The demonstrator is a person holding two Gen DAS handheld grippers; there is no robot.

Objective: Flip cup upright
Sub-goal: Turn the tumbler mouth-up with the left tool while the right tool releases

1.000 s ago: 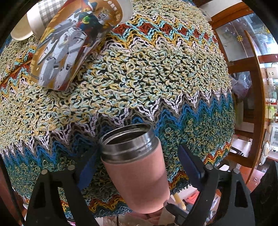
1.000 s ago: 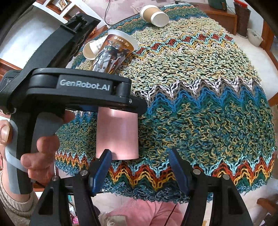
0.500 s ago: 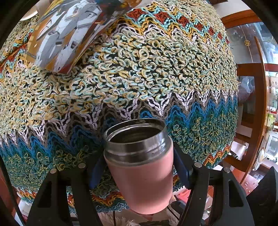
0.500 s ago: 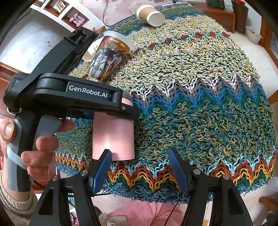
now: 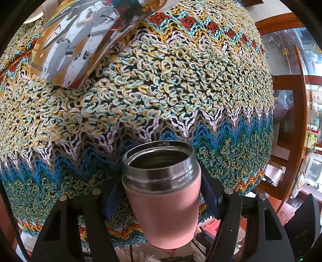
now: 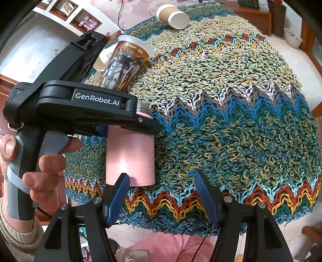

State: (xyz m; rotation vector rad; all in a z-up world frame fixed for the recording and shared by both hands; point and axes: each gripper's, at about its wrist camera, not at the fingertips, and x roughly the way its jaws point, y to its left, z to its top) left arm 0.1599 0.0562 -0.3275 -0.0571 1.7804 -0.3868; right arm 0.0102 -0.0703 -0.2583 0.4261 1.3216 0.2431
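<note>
**Pink steel-rimmed cup, held at cloth edge**

Left wrist view: my left gripper (image 5: 161, 193) clamps the pink cylindrical cup with a steel rim (image 5: 163, 193), mouth up, near the zigzag looped-yarn tablecloth (image 5: 181, 84) hem; the robot-print paper cup (image 5: 80, 40) stands beyond.

Right wrist view: my right gripper (image 6: 163, 195) is spread, gripping nothing, beside the cup's base; bare cloth lies rightward, and a brown paper cup (image 6: 171, 17) lies far off on its side.

Cup (image 6: 130, 155) lower left on bench (image 6: 231, 121), printed cup (image 6: 124, 64) behind, paper cup (image 6: 173, 17) top centre.
</note>
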